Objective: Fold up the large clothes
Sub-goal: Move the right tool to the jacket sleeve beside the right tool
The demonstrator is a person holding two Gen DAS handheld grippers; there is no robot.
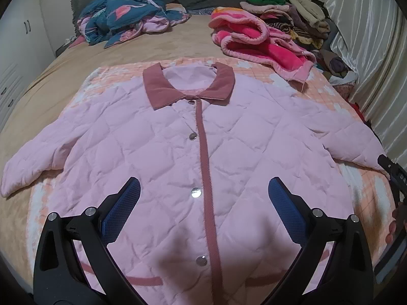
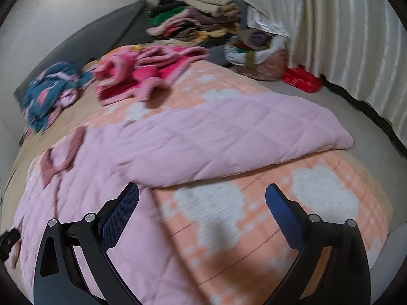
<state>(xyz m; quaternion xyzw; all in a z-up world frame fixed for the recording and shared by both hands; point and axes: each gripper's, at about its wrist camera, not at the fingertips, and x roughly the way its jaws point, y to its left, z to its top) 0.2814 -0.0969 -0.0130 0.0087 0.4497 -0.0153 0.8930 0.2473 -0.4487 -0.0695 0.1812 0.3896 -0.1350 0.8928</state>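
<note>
Left wrist view: both tools, left tool [image 1: 203, 195] and right tool [image 2: 202, 198], spread wide, hold nothing; puffy soft jacket [image 1: 178, 139], grab a sleeve [image 2: 254, 132] end.

A pink quilted jacket [image 1: 178, 152] lies flat, buttoned, on the bed [image 1: 51, 81]. The left gripper [image 1: 203, 190] hovers wide apart over its hem.

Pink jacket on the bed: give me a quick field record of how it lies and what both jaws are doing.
garment: pink quilted jacket, flat, front up
closure: buttoned, collar at far end
sleeves: both spread out to the sides
surface: peach patterned blanket on the bed
left gripper: jaws open, over the lower front, holding nothing
right gripper: jaws open, near the right sleeve, holding nothing
clutter: pink fleece, teal bedding beyond
</note>
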